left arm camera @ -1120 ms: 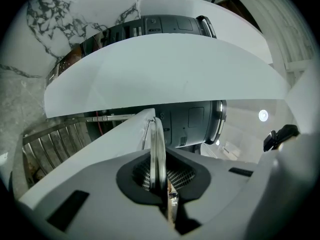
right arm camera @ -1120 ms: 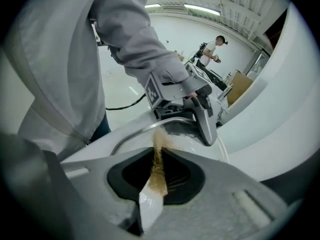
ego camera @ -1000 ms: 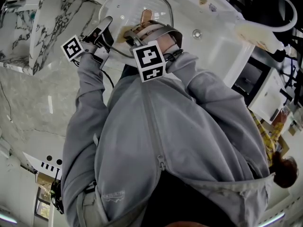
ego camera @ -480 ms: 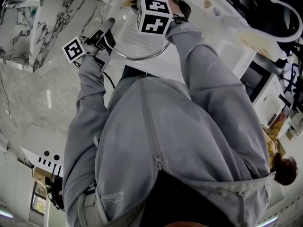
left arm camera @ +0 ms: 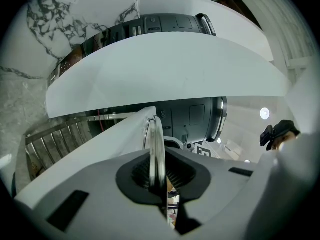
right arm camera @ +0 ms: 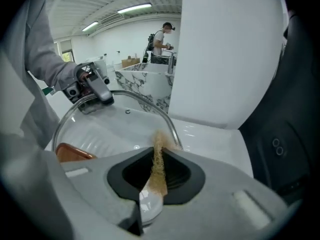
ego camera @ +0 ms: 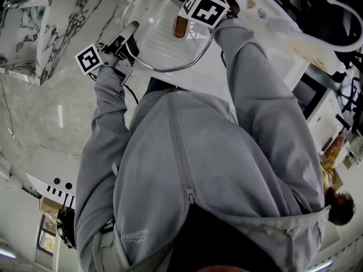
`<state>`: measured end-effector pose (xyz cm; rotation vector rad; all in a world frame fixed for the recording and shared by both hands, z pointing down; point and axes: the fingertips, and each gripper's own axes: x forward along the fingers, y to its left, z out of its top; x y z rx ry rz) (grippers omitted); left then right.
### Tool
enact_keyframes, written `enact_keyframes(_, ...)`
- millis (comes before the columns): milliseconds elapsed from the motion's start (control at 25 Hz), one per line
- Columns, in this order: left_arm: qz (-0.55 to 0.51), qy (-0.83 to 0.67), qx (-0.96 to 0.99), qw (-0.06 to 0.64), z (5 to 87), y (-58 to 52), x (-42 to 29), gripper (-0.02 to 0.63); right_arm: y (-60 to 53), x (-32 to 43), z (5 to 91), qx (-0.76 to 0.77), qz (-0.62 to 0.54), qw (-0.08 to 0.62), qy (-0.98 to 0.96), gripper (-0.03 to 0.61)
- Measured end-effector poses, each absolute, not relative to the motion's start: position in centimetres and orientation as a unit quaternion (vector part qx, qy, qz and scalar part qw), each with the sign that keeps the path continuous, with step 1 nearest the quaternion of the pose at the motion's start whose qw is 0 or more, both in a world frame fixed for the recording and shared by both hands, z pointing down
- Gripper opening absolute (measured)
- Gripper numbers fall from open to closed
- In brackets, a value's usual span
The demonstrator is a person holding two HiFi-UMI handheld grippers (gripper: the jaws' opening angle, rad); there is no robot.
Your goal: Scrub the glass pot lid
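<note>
**Item 1. Glass pot lid (ego camera: pixel 161 44).** Round, clear, with a metal rim and a copper-brown handle (ego camera: pixel 180 26). You hold it up by its edge over a white counter (ego camera: pixel 187 81), at the top of the head view. In the left gripper view it shows edge-on as a thin upright band (left arm camera: pixel 155 139).

**Item 2. Your left gripper (ego camera: pixel 127 34).** The jaws are closed on the lid's rim, which sits pinched between the dark pads (left arm camera: pixel 172 176). The gripper lies nearly level. Its marker cube (ego camera: pixel 89 59) sits just outside the lid. From the right gripper view, this gripper (right arm camera: pixel 95 90) clamps the far left part of the rim.

**Item 3. Your right gripper (right arm camera: pixel 156 176).** The jaws are closed on a tan scrub pad (right arm camera: pixel 159 151), which stands on edge between them. The gripper is tilted steeply down over the lid (right arm camera: pixel 115 126). The pad's tip sits at the near rim. You cannot confirm from these views that it touches. The gripper's marker cube (ego camera: pixel 204 7) lies over the upper right part of the lid, near the handle.

**Item 4. Surroundings.**
- Grey sleeves (ego camera: pixel 108 118) cover both your arms.
- A marble-patterned block (ego camera: pixel 34 27) stands to the left of the lid.
- A person (right arm camera: pixel 161 36) stands well back in the room.
</note>
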<state>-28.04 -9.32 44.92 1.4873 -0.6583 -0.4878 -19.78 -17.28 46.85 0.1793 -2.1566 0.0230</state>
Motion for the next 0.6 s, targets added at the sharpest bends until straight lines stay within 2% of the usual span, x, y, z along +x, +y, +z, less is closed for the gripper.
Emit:
enact_keyframes(240, -0.217, -0.295, 0.657, 0.659, 45.0, -9.1, -28.1, 0.020, -14.5, -19.3, 45.4, 0.004, 0.081, 0.458, -0.885, 0.041)
enact_keyframes(600, -0.219, -0.295, 0.657, 0.659, 44.9, -8.9, -28.0, 0.020, -11.5, -18.4, 42.6, 0.003, 0.133, 0.421, -0.897, 0.041)
